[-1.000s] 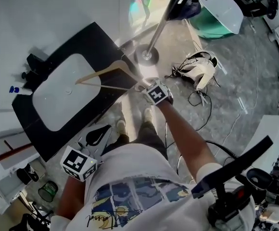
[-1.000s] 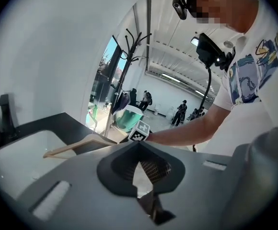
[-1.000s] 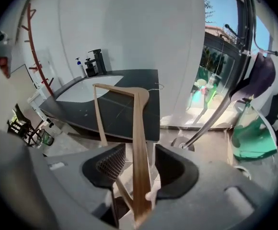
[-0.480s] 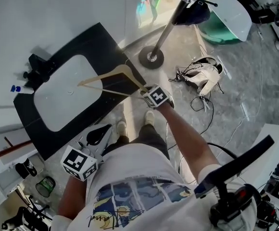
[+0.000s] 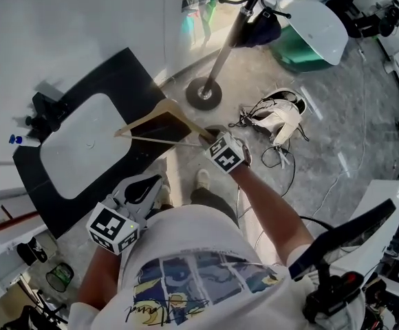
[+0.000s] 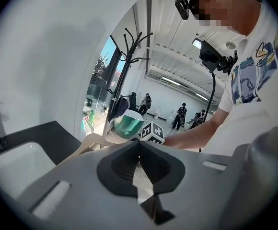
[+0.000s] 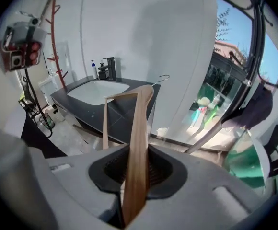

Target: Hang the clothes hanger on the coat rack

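Note:
A wooden clothes hanger (image 5: 144, 121) hangs in the air over the black sink counter (image 5: 127, 71). My right gripper (image 5: 208, 137) grips the end of one hanger arm, its jaws still closing on it. In the right gripper view the hanger (image 7: 139, 128) runs up between the pads of the right gripper (image 7: 134, 176), its wire hook (image 7: 163, 77) at the far end. The coat rack (image 5: 230, 33) stands on a round base (image 5: 203, 93) beyond the counter. My left gripper (image 5: 144, 184) hangs low near the person's waist, shut and holding nothing; the left gripper (image 6: 139, 162) faces the coat rack (image 6: 124, 75).
The counter carries a white basin (image 5: 79, 146) and a black tap (image 5: 45, 108). A white object with tangled cables (image 5: 278, 112) lies on the floor right of the rack's base. A green tub with a white lid (image 5: 309, 36) sits behind it. Several people stand far off.
The right gripper's jaws closed on the hanger's arm and raised it off the counter. The left gripper shifted a little toward the counter.

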`<state>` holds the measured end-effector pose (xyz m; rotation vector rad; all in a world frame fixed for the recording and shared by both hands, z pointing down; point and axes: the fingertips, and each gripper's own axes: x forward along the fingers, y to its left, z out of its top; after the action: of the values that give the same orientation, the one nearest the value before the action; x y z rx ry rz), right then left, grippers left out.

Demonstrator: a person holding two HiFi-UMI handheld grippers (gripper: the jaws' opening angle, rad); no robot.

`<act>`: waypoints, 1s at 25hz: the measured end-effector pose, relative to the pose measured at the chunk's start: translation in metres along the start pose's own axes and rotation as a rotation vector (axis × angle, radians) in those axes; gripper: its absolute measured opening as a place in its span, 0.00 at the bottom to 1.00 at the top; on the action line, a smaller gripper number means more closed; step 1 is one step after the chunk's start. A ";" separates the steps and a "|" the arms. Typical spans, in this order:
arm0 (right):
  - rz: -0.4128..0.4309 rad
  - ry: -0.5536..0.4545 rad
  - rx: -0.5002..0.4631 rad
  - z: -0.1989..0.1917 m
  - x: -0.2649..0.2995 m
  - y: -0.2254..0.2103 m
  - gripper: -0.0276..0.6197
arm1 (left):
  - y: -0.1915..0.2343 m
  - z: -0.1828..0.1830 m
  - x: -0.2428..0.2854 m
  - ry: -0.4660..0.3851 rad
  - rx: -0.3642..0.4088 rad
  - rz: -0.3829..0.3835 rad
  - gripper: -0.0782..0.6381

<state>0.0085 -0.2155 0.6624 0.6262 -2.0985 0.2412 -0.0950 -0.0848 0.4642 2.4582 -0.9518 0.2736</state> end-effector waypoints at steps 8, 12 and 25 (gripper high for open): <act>-0.148 -0.131 -0.116 0.028 -0.065 -0.045 0.15 | -0.014 0.028 0.029 -0.025 0.056 -0.035 0.11; -0.199 -0.210 -0.110 0.047 -0.110 -0.073 0.15 | -0.018 0.033 0.042 -0.035 0.081 -0.056 0.11; -0.393 -0.386 -0.147 0.098 -0.294 -0.204 0.15 | -0.049 0.057 0.094 -0.066 0.123 -0.136 0.11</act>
<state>0.1801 -0.3278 0.3529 1.0398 -2.2700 -0.2745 0.0081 -0.1362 0.4300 2.6456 -0.8116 0.2110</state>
